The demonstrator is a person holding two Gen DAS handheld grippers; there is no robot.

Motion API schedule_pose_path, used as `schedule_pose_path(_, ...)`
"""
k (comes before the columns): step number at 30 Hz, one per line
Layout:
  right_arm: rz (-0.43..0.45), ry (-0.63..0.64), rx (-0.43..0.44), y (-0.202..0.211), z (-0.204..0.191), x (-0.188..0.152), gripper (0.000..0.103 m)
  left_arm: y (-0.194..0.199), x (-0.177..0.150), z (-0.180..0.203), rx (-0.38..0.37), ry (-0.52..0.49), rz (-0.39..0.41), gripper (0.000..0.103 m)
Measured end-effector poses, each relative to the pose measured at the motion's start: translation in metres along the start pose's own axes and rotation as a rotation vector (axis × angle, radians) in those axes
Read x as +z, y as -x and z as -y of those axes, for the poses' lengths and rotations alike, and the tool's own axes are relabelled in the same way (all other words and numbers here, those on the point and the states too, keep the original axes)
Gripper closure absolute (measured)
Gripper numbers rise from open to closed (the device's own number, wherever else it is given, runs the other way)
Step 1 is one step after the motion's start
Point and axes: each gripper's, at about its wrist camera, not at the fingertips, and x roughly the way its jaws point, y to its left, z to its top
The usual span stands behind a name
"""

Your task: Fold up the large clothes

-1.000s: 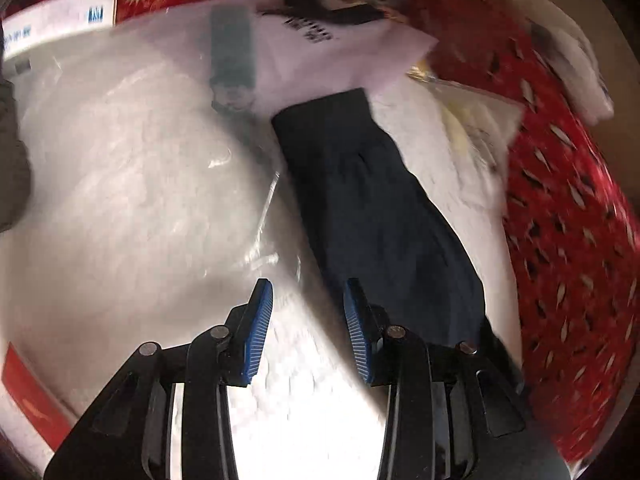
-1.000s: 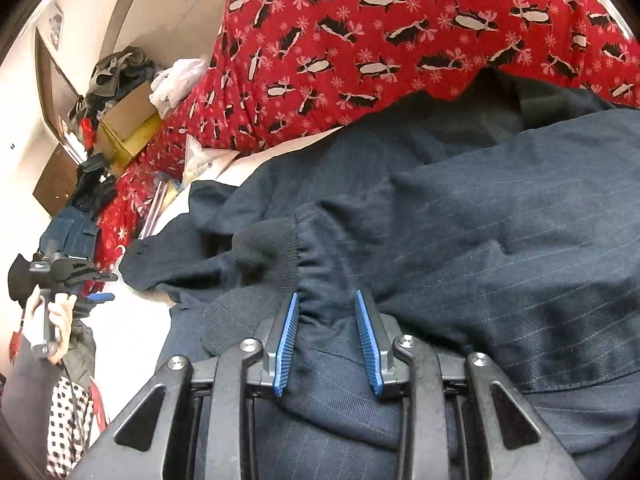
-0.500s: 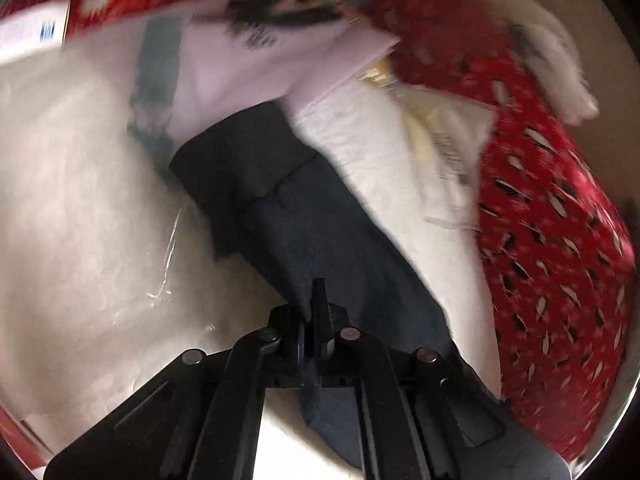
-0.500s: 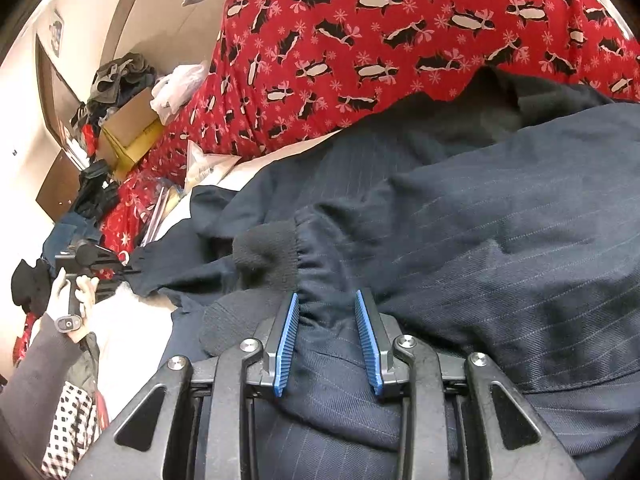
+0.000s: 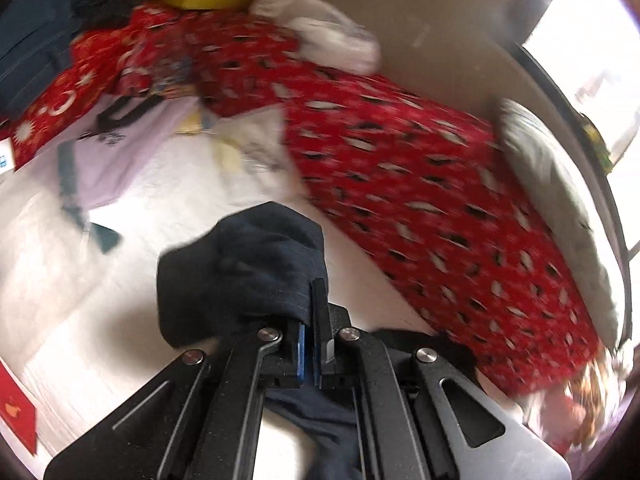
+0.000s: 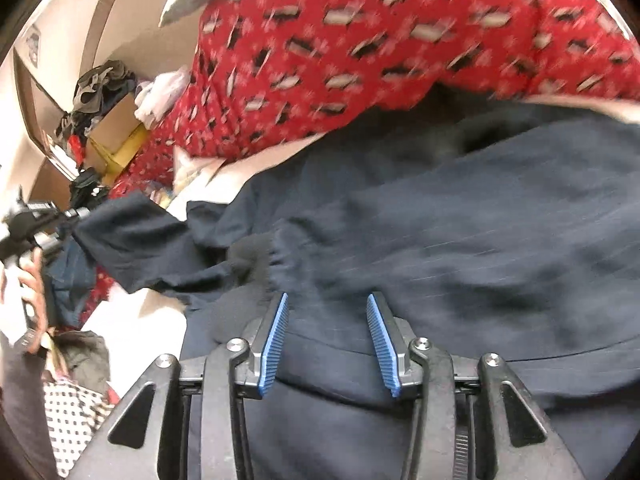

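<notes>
Left gripper [image 5: 310, 312] at bottom centre of left view, clamped tight on navy sleeve [image 5: 244, 268], cuff bunched up just above fingers, lifted off white sheet [image 5: 168, 200]. Right gripper [image 6: 326, 340] at bottom of right view, jaws spread wide, nothing pinched, hovering over navy pinstripe jacket [image 6: 460, 240] filling mid frame. Further up, red penguin blanket [image 6: 360, 52] across top. Cardboard box [image 6: 116, 128] upper left, pretty blurry.

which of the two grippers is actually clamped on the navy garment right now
The left gripper: its blue-padded fingers are shut on a bunched sleeve of the navy pinstriped garment. The right gripper is open, fingers spread apart above the cloth.
</notes>
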Motion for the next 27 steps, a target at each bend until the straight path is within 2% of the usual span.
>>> schedule_pose_path(3, 0.05, 0.005, -0.069, 0.03, 0.026, 0.003, 0.06, 0.008, -0.017, 0.039, -0.044, -0.042, -0.006, 0.103)
schedule_pose_path(6, 0.102, -0.008, -0.177, 0.06, 0.063, 0.004, 0.057, 0.014, -0.038, 0.08, -0.085, -0.092, -0.02, 0.102)
schedule_pose_path(8, 0.106, -0.045, -0.242, 0.07, 0.095, -0.002, 0.052, 0.016, -0.054, 0.105, -0.104, -0.13, -0.031, 0.102)
schedule_pose_path(9, 0.091, -0.07, -0.26, 0.069, 0.108, -0.004, 0.053, 0.017, -0.063, 0.118, -0.113, -0.151, -0.037, 0.102)
schedule_pose_path(10, 0.065, -0.106, -0.257, 0.065, 0.126, -0.011, 0.054, 0.018, -0.07, 0.129, -0.119, -0.166, -0.043, 0.102)
schedule_pose_path(11, 0.064, -0.118, -0.214, 0.063, 0.138, -0.018, 0.054, 0.018, -0.079, 0.141, -0.129, -0.182, -0.054, 0.102)
schedule_pose_path(13, 0.132, -0.079, -0.175, 0.068, 0.141, -0.027, 0.054, 0.016, -0.095, 0.16, -0.143, -0.211, -0.075, 0.102)
schedule_pose_path(16, 0.151, -0.015, -0.218, 0.064, 0.132, -0.031, 0.053, 0.01, -0.12, 0.187, -0.159, -0.252, -0.112, 0.102)
schedule_pose_path(20, 0.164, -0.027, -0.182, 0.065, 0.135, -0.031, 0.049, -0.009, -0.156, 0.215, -0.17, -0.297, -0.181, 0.102)
schedule_pose_path(24, 0.18, -0.059, -0.132, 0.07, 0.145, -0.033, 0.049, -0.043, -0.199, 0.231, -0.135, -0.341, -0.266, 0.102)
schedule_pose_path(27, 0.186, -0.067, -0.116, 0.072, 0.146, -0.035, 0.049, -0.084, -0.237, 0.229, -0.082, -0.364, -0.375, 0.102)
